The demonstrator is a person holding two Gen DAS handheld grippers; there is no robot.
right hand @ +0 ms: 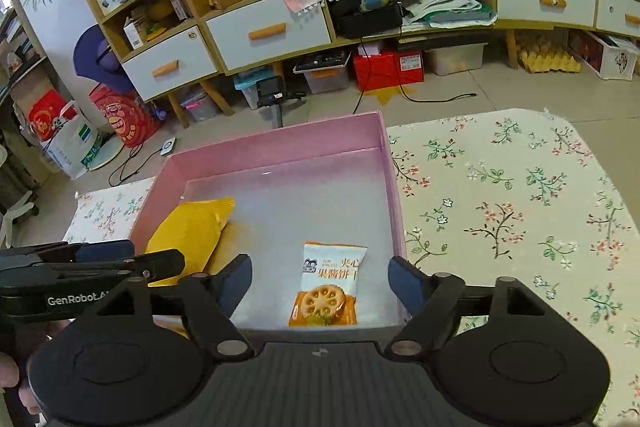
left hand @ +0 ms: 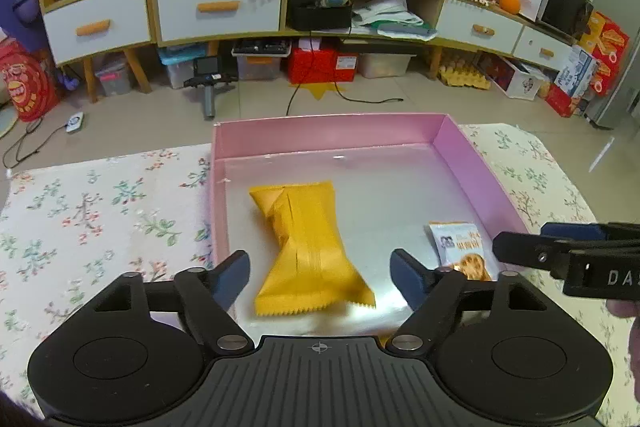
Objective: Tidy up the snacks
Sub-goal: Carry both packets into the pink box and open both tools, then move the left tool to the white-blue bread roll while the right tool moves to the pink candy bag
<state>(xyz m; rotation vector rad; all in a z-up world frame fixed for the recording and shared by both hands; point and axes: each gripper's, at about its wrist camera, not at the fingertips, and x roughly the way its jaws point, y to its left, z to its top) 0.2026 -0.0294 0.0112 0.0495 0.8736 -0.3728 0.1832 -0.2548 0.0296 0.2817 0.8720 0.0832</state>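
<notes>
A: Quick pass. What's sitting in the pink box (left hand: 476,163)?

B: Two snacks, both lying flat on the silvery floor. Yellow snack packet (left hand: 308,247), plain wrapper w/ crimped zigzag ends, center seam facing up, pinched a bit in the middle, looking slightly blurred at the near end. It's lying on the left side of the box, angled.

A: And the other?

B: Jam biscuit packet (right hand: 328,285), smaller, white top w/ orange Chinese lettering, orange bottom showing a round lotus-root-style cookie. It's sitting near the front right corner, just beside the right wall, well apart from the yellow one.

A: Grippers?

B: Left gripper (left hand: 320,277) is hovering over the near end of the yellow packet, jaws spread wide, blue pads on either side, not touching the wrapper as far as I can tell. Right gripper (right hand: 320,279) is hanging over the biscuit packet, jaws also spread wide, nothing between them being squeezed.

A: Are they seeing each other?

B: Yep. Right one is poking in at the right edge of the left wrist view, left one at the left edge of the right wrist view.

A: Surface?

B: Box is resting on a floral tablecloth (right hand: 520,207), cloth showing on both sides.
</notes>
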